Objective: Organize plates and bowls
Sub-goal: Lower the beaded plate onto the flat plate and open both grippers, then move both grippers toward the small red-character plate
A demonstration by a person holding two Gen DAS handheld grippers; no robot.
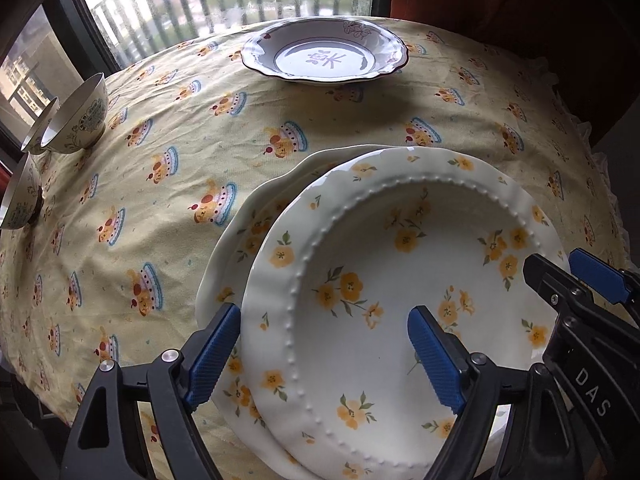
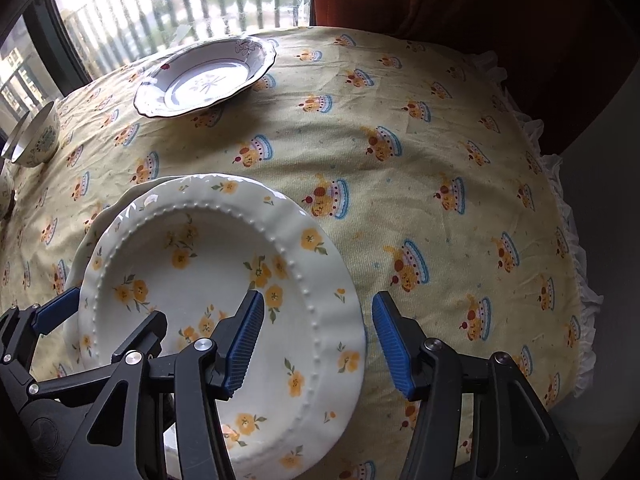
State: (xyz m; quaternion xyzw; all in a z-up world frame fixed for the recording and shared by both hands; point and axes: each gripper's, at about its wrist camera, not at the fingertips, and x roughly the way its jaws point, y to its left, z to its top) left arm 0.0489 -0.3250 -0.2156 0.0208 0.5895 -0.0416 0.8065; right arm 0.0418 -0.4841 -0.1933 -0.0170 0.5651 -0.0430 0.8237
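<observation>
A white plate with yellow flowers and a beaded ring lies on a second plate of the same pattern, shifted a little to its right. My left gripper is open and straddles the top plate's left rim, one finger outside and one finger over the plate's well. My right gripper straddles the right rim, its pads apart from the plate, with one finger inside and one finger outside. Each gripper also shows at the edge of the other's view.
A blue-and-white scalloped dish stands at the far side near the window. Small patterned bowls sit at the far left, another bowl nearer. A yellow printed cloth with a frilled edge covers the table.
</observation>
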